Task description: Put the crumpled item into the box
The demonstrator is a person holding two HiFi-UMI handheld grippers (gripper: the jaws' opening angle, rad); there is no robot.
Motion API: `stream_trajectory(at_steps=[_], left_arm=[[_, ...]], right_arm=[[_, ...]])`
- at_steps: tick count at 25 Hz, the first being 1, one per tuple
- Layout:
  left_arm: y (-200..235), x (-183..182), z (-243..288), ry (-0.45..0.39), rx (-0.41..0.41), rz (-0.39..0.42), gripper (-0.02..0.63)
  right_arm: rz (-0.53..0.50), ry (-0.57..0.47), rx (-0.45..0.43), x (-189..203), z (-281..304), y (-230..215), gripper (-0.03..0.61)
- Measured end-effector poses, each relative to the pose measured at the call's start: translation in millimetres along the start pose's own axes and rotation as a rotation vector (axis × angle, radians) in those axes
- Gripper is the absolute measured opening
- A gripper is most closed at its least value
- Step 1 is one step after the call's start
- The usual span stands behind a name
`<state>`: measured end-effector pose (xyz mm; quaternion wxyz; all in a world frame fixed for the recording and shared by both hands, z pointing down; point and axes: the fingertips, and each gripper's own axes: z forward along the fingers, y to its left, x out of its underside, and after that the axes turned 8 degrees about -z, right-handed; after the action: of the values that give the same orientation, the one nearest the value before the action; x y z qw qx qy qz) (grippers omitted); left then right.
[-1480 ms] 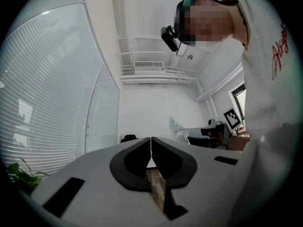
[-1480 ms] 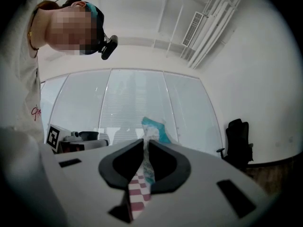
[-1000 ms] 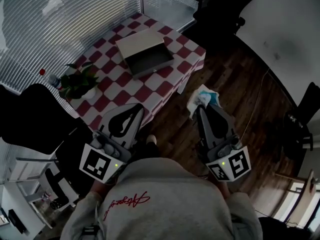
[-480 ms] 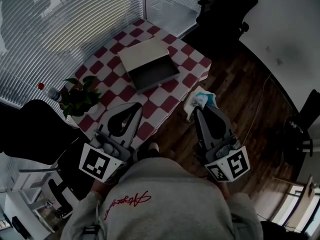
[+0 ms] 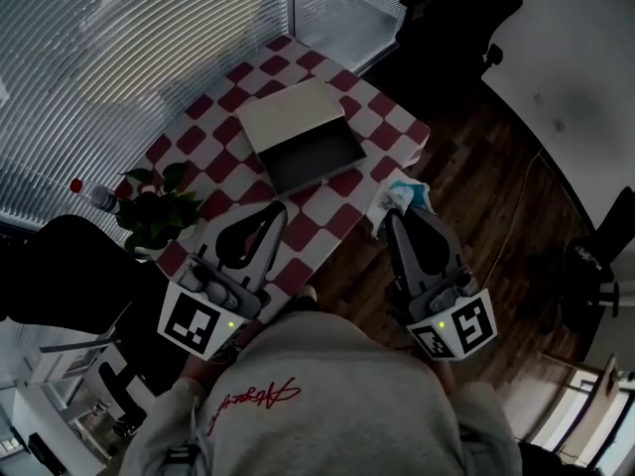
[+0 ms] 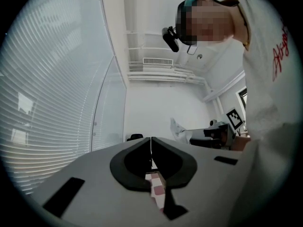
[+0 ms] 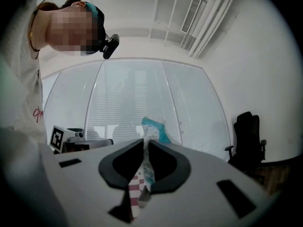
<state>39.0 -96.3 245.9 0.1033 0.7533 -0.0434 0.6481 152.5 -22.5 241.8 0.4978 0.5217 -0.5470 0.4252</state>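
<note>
Crumpled item (image 5: 403, 197), white with a bit of blue, is pinched in the right gripper (image 5: 395, 218). The two fingers are closed tight on its lower part. Most of it sticks out past the finger tips toward 12 o'clock, like a little flag. In the right gripper view, a thin strip of it runs down between the fingers (image 7: 163, 162), and the puffy top pokes up above them.

From the head view, the item hangs up in the air just beside the edge of the table (image 5: 230, 180), which has a red and white checked cloth. The box (image 5: 316, 159) sits open on that table, at about 10 o'clock from the item and well apart from it. Its pale lid lies flat behind it.

The left gripper (image 5: 277, 209) is held over the near side of the table. Its fingers are pressed together with nothing between them.

A green plant (image 5: 152, 212) stands at 9 o'clock from the left gripper. Dark wood floor (image 5: 486, 206) is under the right gripper.
</note>
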Motion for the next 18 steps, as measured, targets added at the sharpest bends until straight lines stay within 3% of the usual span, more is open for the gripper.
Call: stream_trajectory(at_steps=[18], left_arm=[[29, 16, 17, 0.028, -0.028, -0.049, 0.018]], right_arm=[[0.021, 0.045, -0.018, 18, 30, -15, 0.045]])
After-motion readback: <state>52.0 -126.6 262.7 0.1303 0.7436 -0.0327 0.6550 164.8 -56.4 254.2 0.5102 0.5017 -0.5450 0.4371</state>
